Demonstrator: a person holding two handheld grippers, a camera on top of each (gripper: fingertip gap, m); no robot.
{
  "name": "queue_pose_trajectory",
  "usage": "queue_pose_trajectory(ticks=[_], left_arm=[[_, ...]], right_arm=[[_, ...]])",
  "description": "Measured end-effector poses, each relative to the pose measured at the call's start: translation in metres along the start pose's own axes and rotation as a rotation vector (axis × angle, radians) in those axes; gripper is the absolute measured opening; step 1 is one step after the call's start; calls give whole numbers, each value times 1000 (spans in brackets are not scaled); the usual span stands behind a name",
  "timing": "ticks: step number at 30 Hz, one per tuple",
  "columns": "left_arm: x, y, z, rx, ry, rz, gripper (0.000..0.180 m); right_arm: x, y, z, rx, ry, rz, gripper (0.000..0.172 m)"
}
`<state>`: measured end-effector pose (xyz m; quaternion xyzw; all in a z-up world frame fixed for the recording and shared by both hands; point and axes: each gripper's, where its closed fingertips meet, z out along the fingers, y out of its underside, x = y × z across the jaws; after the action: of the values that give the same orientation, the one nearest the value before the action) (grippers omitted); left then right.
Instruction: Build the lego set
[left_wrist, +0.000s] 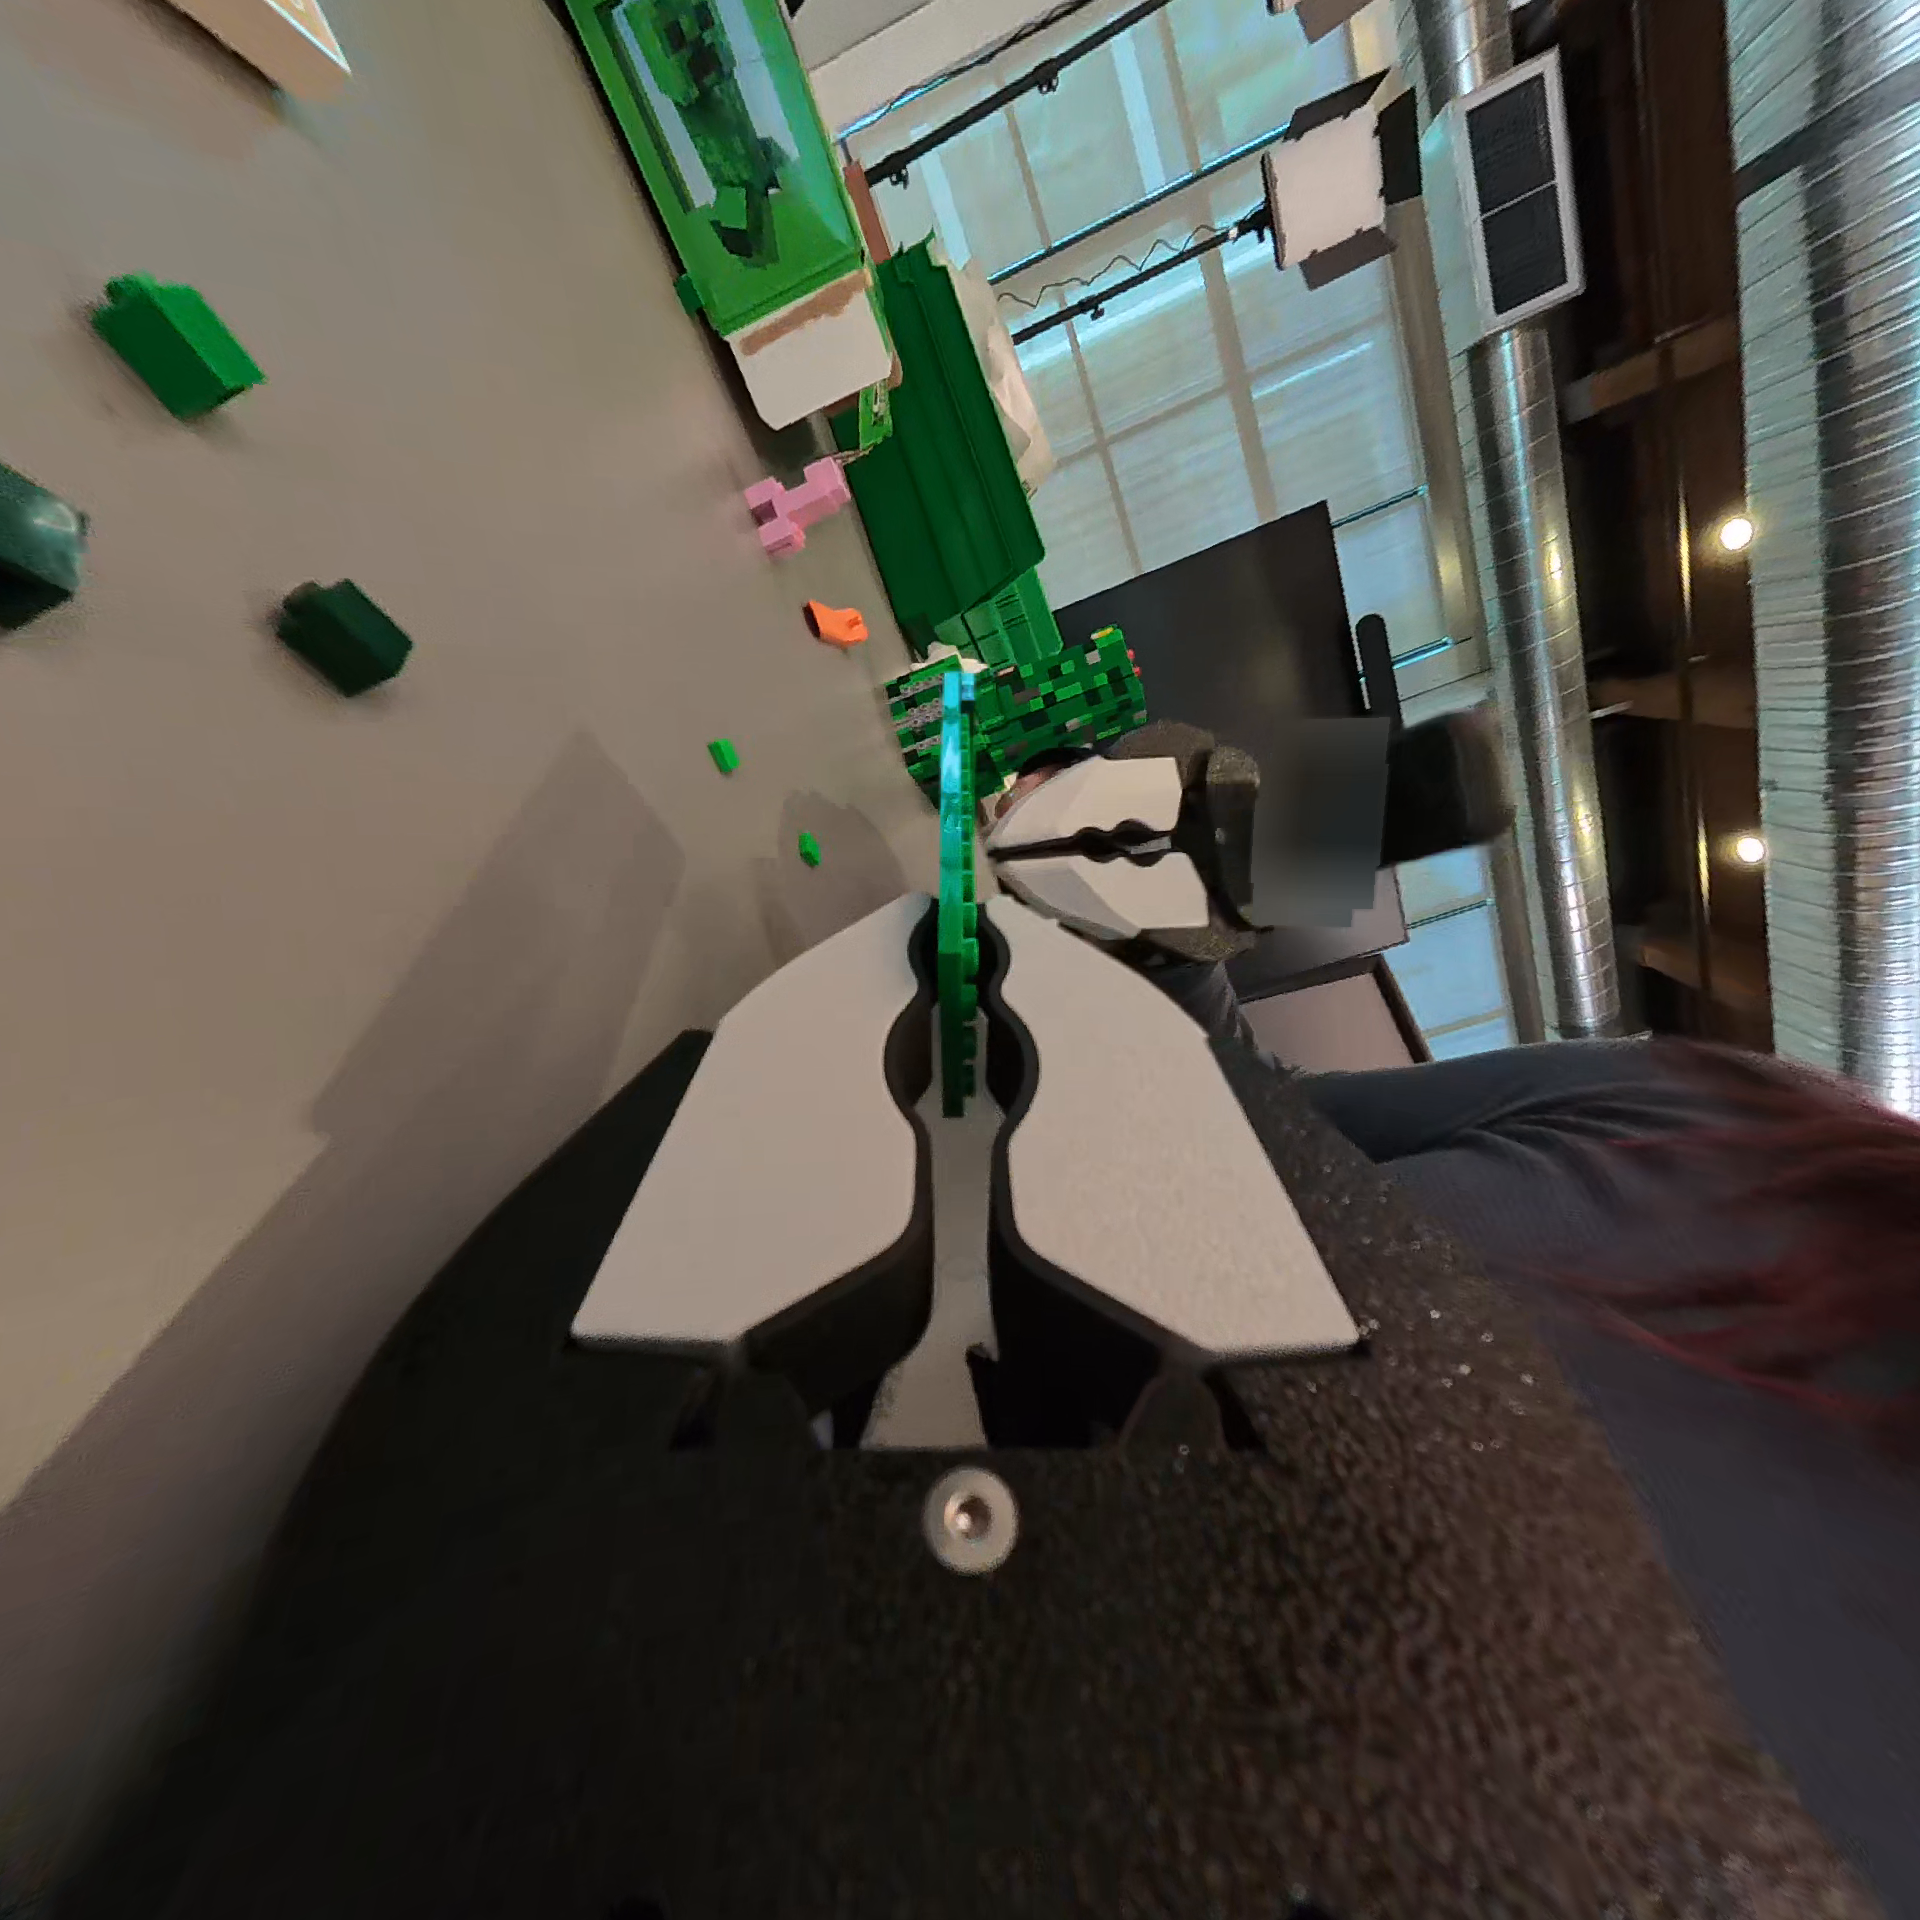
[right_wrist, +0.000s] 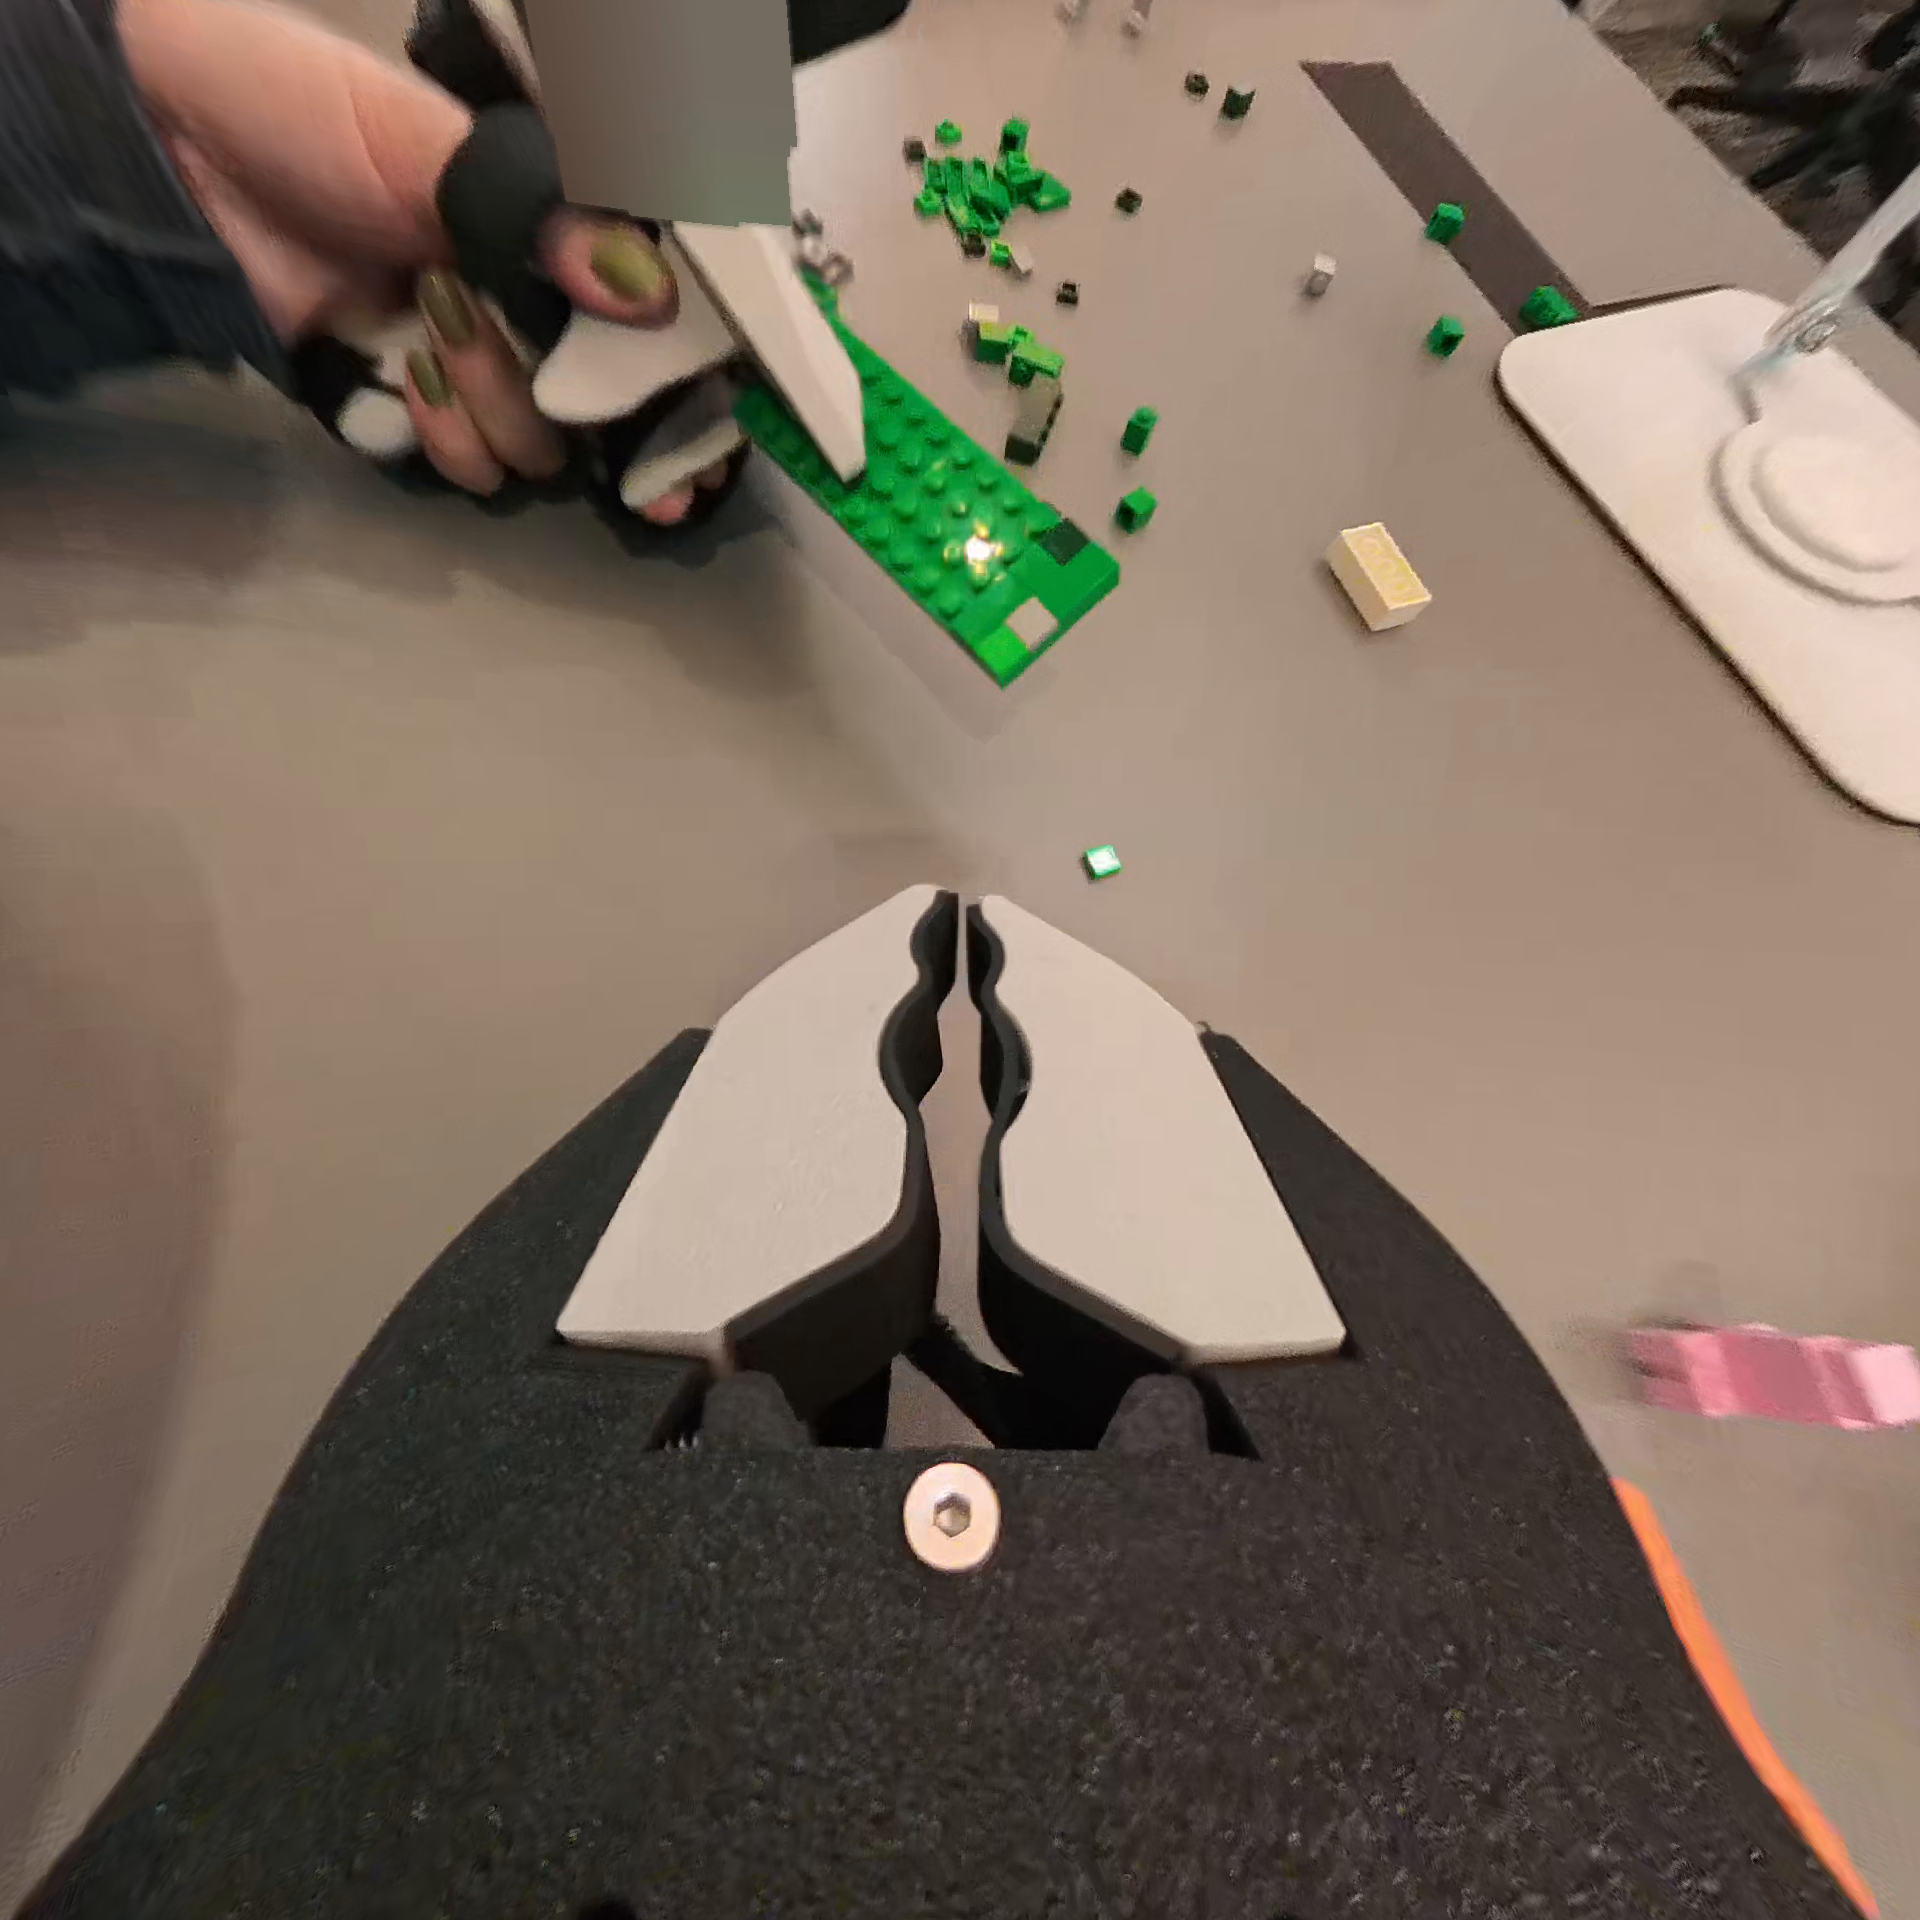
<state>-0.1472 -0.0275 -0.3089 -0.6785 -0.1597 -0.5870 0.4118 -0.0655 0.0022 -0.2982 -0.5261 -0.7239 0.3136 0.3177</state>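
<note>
My left gripper (left_wrist: 958, 925) is clamped on the edge of a green plate (right_wrist: 935, 488), both pads pressing its faces, so the plate hangs tilted above the grey table (right_wrist: 416, 779). My right gripper (right_wrist: 961, 899) has its fingers together on nothing, tips low over the table just beside a tiny green tile (right_wrist: 1101, 861). Loose green bricks (right_wrist: 987, 187) and a cream brick (right_wrist: 1379, 577) lie farther off, a pink piece (right_wrist: 1766, 1371) to my right. I judge the plate could pivot or slip, since I hold only one end and it sticks far out. The tile is small and flat; closed tips could nudge it away.
</note>
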Motion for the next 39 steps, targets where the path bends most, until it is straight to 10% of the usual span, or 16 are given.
queue_pose_trajectory(ticks=[6,39], left_arm=[[0,-2,0,12,4,-3,4],[3,-2,0,18,30,-10,4]], right_arm=[[12,-5,-3,57,-90,251,9],[18,23,10,-111,139,-114,0]])
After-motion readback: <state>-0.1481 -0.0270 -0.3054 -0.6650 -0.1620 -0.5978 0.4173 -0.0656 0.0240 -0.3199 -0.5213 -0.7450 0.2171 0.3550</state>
